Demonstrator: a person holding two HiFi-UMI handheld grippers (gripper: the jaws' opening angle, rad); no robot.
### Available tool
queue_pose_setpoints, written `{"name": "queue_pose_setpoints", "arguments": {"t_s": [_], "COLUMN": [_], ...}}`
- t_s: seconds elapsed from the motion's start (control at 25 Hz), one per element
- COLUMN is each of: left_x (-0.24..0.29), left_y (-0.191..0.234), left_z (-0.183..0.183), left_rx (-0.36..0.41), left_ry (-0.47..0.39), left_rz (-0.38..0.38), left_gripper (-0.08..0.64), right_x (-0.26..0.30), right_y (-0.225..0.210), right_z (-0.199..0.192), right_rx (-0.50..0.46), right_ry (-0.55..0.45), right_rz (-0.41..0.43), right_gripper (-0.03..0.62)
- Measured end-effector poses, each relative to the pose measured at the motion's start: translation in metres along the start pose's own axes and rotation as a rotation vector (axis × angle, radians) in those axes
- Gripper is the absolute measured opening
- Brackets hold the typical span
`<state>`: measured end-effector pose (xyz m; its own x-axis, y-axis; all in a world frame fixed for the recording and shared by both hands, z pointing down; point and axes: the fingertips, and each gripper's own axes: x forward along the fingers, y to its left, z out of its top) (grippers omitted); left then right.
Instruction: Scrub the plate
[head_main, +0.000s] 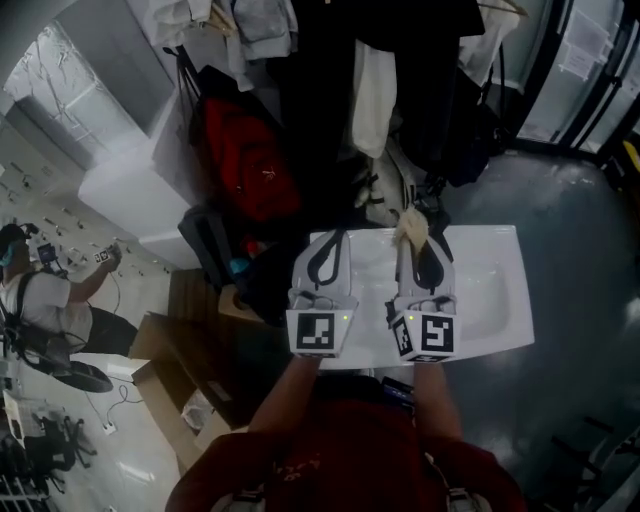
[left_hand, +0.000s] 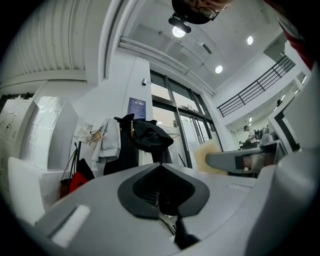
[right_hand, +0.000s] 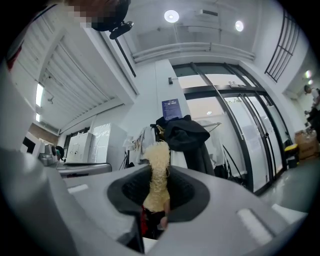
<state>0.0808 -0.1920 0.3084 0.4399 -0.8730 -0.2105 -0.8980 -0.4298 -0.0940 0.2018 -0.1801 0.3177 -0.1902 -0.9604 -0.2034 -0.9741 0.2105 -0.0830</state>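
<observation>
**Scrubber in my right claw, both grippers over the basin**

From the head view I see both of my grippers side by side, held above a white washbasin (head_main: 495, 300) that stands on a dark, glossy floor. Their marker cubes face the camera and their jaws point away from me, toward a rack of hanging clothes (head_main: 330, 60).

My right gripper (head_main: 424, 243) is pinching a pale yellow, fibrous scrubber (head_main: 411, 226). In the right gripper view the tuft stands upright between the dark pads and pokes out past the tips, with something red tucked below it in the jaws.

My left gripper (head_main: 327, 243) has its jaws pressed together. Its own view shows the dark pads meeting at the centre with nothing held between them. It sits just beside the right one, not touching it.

I cannot pick out the plate; beneath the jaws I see only the white of the basin.

A red bag (head_main: 245, 160) hangs to the left of the clothes, and a person (head_main: 40, 295) stands far off at the left edge.
</observation>
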Motion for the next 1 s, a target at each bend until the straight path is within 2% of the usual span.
{"name": "queue_pose_setpoints", "arguments": {"t_s": [0.56,0.8,1.0], "left_x": [0.022,0.021,0.021], "left_y": [0.024,0.043,0.062], "left_z": [-0.027,-0.037,-0.046], "left_rx": [0.019,-0.013,-0.021], "left_ry": [0.012,0.017,0.030], "left_rz": [-0.039,-0.021,0.003], "left_gripper": [0.005,0.005,0.005], "right_x": [0.031,0.048,0.064], "right_y": [0.008,0.022,0.029], "right_z": [-0.032,-0.048,-0.077], "right_rx": [-0.038,-0.060,-0.053], "right_ry": [0.075,0.102,0.184], "right_rz": [-0.018,0.001,0.019], "right_gripper": [0.081,0.080,0.080]}}
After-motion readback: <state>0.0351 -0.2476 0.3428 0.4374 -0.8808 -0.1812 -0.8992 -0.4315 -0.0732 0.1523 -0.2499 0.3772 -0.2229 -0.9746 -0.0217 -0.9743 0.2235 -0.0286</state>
